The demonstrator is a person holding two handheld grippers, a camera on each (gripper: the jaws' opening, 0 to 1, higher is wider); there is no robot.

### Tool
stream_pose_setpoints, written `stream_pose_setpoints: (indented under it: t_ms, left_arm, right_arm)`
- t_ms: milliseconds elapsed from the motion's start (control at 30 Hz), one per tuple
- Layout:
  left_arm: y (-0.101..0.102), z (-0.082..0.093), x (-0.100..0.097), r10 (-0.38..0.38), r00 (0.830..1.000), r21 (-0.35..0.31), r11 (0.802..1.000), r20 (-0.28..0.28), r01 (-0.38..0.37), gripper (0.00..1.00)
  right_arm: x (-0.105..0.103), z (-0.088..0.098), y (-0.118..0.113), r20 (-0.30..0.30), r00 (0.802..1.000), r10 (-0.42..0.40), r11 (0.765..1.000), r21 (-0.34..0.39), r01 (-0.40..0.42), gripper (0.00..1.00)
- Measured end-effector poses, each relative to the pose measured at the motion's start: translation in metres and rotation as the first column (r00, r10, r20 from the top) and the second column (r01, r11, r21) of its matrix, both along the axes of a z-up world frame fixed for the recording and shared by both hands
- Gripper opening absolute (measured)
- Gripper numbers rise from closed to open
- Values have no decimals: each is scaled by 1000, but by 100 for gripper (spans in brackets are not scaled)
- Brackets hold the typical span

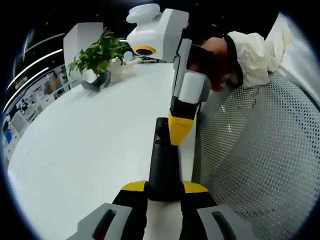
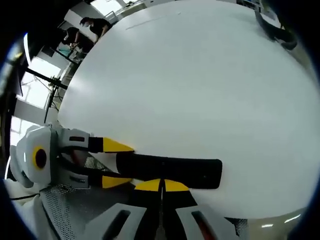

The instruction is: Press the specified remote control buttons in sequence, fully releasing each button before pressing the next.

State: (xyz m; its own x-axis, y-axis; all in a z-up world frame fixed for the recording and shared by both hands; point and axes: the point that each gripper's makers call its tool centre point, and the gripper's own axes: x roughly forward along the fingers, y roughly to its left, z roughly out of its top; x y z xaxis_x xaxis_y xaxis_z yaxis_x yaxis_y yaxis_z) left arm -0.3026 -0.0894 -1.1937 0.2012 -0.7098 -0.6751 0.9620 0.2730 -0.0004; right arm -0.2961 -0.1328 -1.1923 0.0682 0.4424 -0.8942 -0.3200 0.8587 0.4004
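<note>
Now the left gripper (image 1: 164, 192) is clamped on the near end of the black remote (image 1: 162, 160), held over the white table (image 1: 90, 145) edge. Beyond, the right gripper (image 1: 179, 135), jaws together, tips touch its top, apparently mid-press; next it should lift fully clear.

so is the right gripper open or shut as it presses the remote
Shut: in the right gripper view its yellow tips meet with no gap, at the edge of the black remote, which the left gripper holds.

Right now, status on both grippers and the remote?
Left gripper shut on the remote, held over the white table. Right gripper shut, yellow tips down on the remote's face. Plant far off; nothing in the way.
</note>
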Motion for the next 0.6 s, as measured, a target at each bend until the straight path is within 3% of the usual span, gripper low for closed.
stream_pose_setpoints:
  t_ms: [133, 267, 600]
  left_arm:
    - [-3, 0, -2, -13, 1000, -5, 1000, 2, 13, 24]
    - [-4, 0, -3, -20, 1000, -8, 1000, 2, 20, 24]
    - [-5, 0, -3, -14, 1000, -16, 1000, 0, 14, 25]
  right_arm:
    - [1, 7, 12, 14, 1000, 15, 998, 65, -16, 0]
    - [4, 6, 11, 51, 998, 31, 999, 42, -33, 0]
    - [2, 6, 11, 31, 999, 24, 998, 64, -26, 0]
